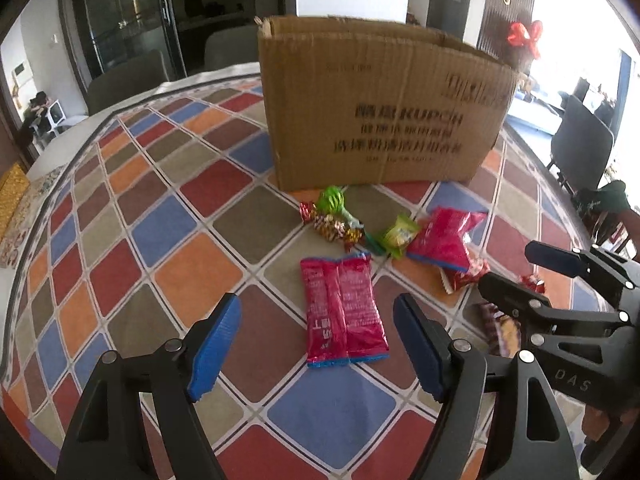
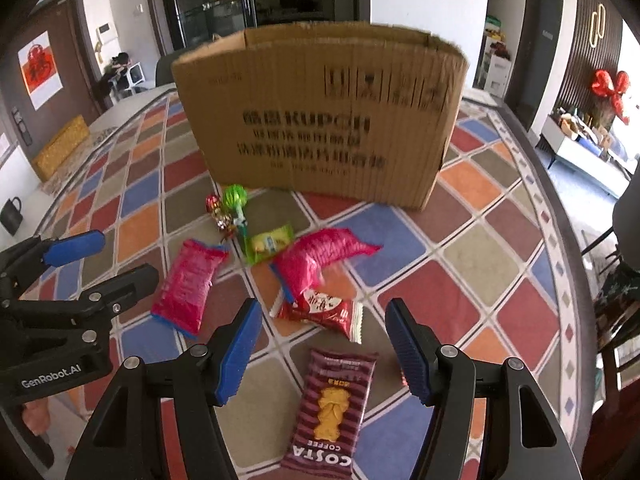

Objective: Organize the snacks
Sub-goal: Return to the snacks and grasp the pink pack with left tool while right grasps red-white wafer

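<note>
A brown cardboard box [image 1: 380, 112] [image 2: 320, 120] stands upright on the checkered tablecloth. Snacks lie in front of it: a flat pink packet [image 1: 344, 312] [image 2: 186, 284], a puffed pink packet [image 1: 444, 240] [image 2: 320, 256], a green candy packet [image 1: 400, 236] [image 2: 270, 242], a green lollipop [image 1: 332, 200] [image 2: 234, 196], a red packet [image 2: 324, 308] and a maroon Costa biscuit packet [image 2: 332, 404]. My left gripper [image 1: 318, 346] [image 2: 104, 264] hovers open over the flat pink packet. Above the Costa packet my right gripper [image 2: 324, 348] [image 1: 532, 276] is open, holding nothing.
Foil-wrapped candies [image 1: 332, 226] [image 2: 220, 216] lie beside the lollipop. The tablecloth [image 1: 192, 268] reaches the round table's edge at left and right. Dark chairs [image 1: 580, 144] stand past the table's right side. A gold box [image 2: 60, 148] sits at the far left.
</note>
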